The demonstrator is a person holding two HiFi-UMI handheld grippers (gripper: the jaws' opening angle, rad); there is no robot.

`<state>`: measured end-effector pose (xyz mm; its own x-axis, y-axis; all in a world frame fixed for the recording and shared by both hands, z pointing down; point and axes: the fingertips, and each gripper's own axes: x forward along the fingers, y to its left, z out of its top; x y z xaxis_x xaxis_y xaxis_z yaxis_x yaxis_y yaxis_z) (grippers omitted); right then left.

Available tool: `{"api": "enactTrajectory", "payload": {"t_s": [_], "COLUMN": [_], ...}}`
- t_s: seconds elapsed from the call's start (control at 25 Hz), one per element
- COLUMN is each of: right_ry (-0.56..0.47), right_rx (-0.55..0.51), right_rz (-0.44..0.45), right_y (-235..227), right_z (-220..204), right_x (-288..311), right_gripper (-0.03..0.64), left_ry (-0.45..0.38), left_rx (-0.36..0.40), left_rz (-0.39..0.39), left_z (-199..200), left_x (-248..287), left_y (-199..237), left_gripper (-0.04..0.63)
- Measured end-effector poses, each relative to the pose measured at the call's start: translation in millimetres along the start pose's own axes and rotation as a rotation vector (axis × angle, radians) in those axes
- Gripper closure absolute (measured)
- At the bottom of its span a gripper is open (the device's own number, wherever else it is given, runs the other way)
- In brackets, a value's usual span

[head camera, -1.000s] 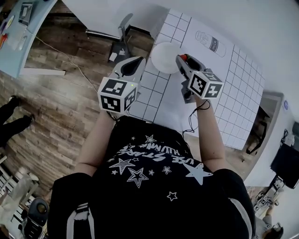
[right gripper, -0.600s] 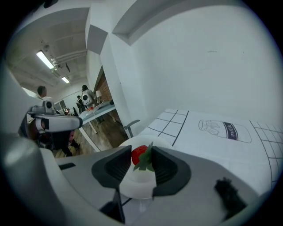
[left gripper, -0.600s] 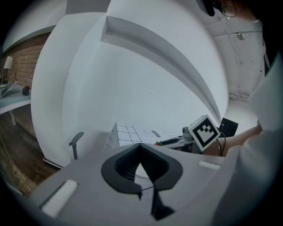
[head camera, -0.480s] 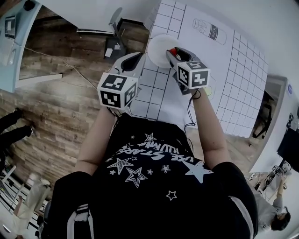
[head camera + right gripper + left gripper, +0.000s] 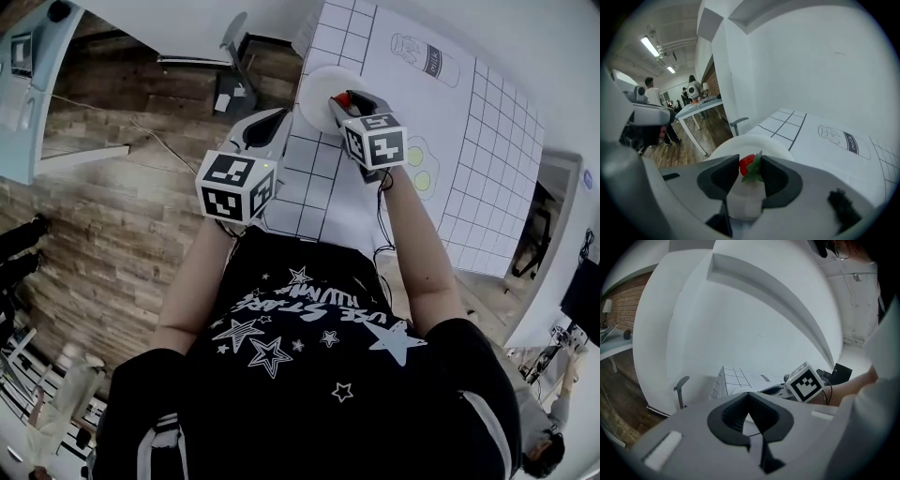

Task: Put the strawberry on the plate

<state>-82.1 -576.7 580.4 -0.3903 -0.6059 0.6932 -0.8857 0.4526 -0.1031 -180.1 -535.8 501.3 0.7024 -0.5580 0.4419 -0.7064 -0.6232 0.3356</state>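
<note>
Strawberry (image 5: 746, 165) (pinched between jaws) over plate (image 5: 753, 143).

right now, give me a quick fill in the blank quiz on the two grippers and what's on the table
1. The right gripper is closed on a red ____.
2. Seen past that fruit in the right gripper view is a round white ____.
3. The left gripper has ____ between its shut jaws.
4. The table's white mat is printed with black ____ lines.

Missing words: strawberry; plate; nothing; grid.
</note>
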Motion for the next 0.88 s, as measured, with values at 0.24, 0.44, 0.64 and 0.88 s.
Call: {"api": "enactTrajectory", "payload": {"t_s": [0.24,0.44,0.64,0.88], "right_ry": [0.025,0.033,0.051,0.027], "right_rx": [0.004,0.0,-0.019,-0.011], "right_rz": [0.026,0.033,0.012,0.024], "right_y": [4.4,5.2,-0.3,-3.9], "right_z": [-5.1,-5.7,-9.2,-9.7], "right_x": [2.4,3.3,0.7,-16.0], "right_gripper": [0.463,0.457,0.446,0.446], "left_ry": [-0.002,-0.009,-0.02,-0.04], "left_rx": [-0.008,-0.009,-0.014,-0.01], "left_rz": [0.022,0.05,0.072,0.101], "left_z": [-2.1,-3.0,-1.5,3.1], "left_x": [-7.2,-14.1,-19.3,-25.8], "left_y": [-0.4,-0.7,-1.4,-11.1], "left_gripper": [0.588,0.587,0.586,0.588]}}
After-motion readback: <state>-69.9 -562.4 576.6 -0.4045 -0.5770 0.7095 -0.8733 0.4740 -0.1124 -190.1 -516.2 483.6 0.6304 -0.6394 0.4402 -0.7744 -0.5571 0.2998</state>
